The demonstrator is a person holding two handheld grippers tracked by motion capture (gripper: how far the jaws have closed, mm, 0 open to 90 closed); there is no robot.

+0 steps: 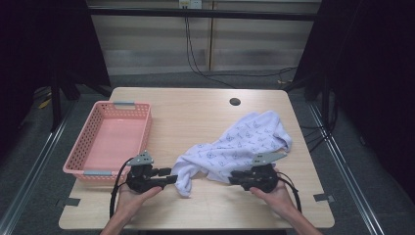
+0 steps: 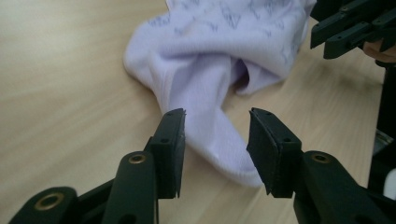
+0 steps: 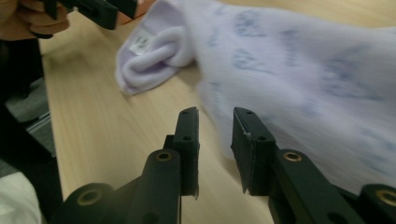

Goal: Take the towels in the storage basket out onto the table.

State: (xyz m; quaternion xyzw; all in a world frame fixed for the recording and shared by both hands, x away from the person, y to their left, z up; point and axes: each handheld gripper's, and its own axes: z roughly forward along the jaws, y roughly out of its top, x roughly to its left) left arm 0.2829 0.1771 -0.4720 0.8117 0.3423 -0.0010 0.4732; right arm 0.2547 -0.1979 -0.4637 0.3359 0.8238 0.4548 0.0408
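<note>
In the high view, a crumpled white towel with a faint blue printed pattern (image 1: 240, 144) lies on the right half of a light wooden table (image 1: 195, 112), its bulk toward the far right and a narrow tail running down toward the near middle. A pink perforated plastic basket (image 1: 93, 159) sits at the table's left edge, well apart from the cloth. A small dark round hole (image 1: 235, 102) marks the tabletop near the far edge. The left gripper (image 1: 171, 177), black and held in the person's left hand (image 1: 131, 195), points right at the tail end of the towel, its tips just beside the cloth. The right gripper (image 1: 231, 178), held in the right hand (image 1: 274, 193), points left at the towel's near edge below the cloth's middle.

In the left gripper view, the two black jaws stand spread apart, and the rounded end of the towel (image 2: 219, 93) lies on the wood in the gap between them; neither pad presses it. The right gripper (image 2: 348, 30) shows at the upper right, just past the cloth.

In the right gripper view, the jaws stand parted with a narrower gap, nothing pinched between them. The towel (image 3: 299, 79) spreads across the right and top, its edge reaching down to about the gap and behind the right-hand jaw; whether it touches that jaw I cannot tell. A rolled hem with a small label lies at the upper left, near the left gripper (image 3: 100, 9).
</note>
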